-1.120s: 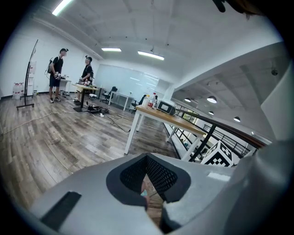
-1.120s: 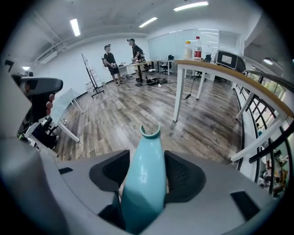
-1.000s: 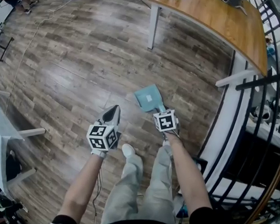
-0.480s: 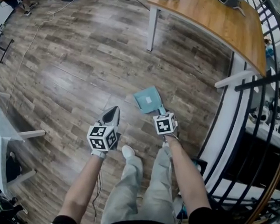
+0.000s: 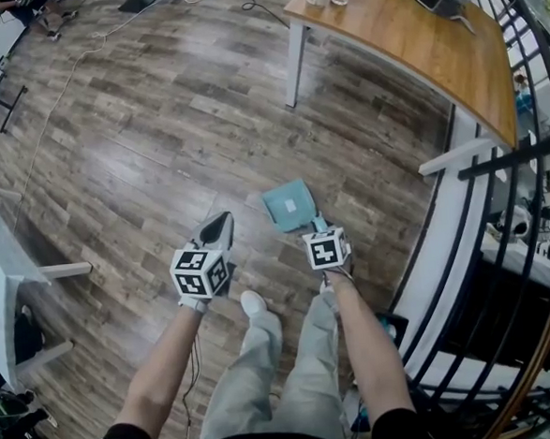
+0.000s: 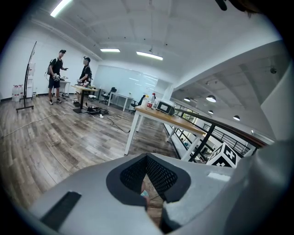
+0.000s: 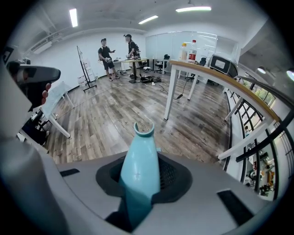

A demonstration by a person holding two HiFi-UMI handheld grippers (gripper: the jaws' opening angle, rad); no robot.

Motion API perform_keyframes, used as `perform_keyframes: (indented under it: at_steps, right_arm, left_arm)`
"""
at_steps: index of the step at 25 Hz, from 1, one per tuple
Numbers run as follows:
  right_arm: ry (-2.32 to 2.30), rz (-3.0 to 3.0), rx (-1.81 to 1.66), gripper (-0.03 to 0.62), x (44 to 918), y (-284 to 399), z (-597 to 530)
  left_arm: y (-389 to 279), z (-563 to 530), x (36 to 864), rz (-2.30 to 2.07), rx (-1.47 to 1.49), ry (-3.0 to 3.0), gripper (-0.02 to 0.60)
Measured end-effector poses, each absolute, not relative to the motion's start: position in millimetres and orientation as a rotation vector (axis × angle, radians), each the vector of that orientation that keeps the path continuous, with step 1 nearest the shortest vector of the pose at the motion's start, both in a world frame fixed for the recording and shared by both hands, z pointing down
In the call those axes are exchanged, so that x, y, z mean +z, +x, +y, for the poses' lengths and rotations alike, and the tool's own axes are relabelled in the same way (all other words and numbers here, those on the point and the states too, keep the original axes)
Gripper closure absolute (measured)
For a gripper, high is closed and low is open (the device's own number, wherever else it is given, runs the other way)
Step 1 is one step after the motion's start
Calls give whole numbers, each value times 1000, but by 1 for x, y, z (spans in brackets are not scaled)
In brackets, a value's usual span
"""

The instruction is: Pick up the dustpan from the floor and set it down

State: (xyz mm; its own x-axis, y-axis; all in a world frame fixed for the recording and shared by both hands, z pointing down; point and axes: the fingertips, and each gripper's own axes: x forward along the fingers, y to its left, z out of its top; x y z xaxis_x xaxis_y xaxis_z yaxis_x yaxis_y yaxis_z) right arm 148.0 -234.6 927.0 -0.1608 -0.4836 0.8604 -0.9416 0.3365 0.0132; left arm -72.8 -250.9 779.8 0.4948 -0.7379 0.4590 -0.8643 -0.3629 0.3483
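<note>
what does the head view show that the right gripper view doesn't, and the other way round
Head view only: the dustpan's flat pan, the person's legs and white shoe. Right gripper view only: the jaws of the right gripper, which have just been closing, clamped on the teal handle; ceiling lights. Both: wooden table, plank floor, railing.

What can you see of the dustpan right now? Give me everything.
The dustpan is a small teal one, plastic by its look, with a squarish flat pan that bears a pale patch in its middle. Its tapering handle ends in a hollow round tip. The right hand-held gripper, whose jaws have just been closing, is clamped on that handle. The pan sits low over the wood floor; whether it touches the floor cannot be told.
</note>
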Motion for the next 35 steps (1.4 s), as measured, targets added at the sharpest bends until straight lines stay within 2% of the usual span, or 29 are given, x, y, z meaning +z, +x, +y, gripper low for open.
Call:
perform_keyframes:
  at_steps: [17,35]
  right_arm:
    - [1266,-1832,744,513,845,153,-241]
    - [1358,-1953,648,511,621,156,-278]
  left_arm:
    - [-70,-268,712,-1330,281,2242,584]
    - [-87,-284,547,-1328,142,2298,584]
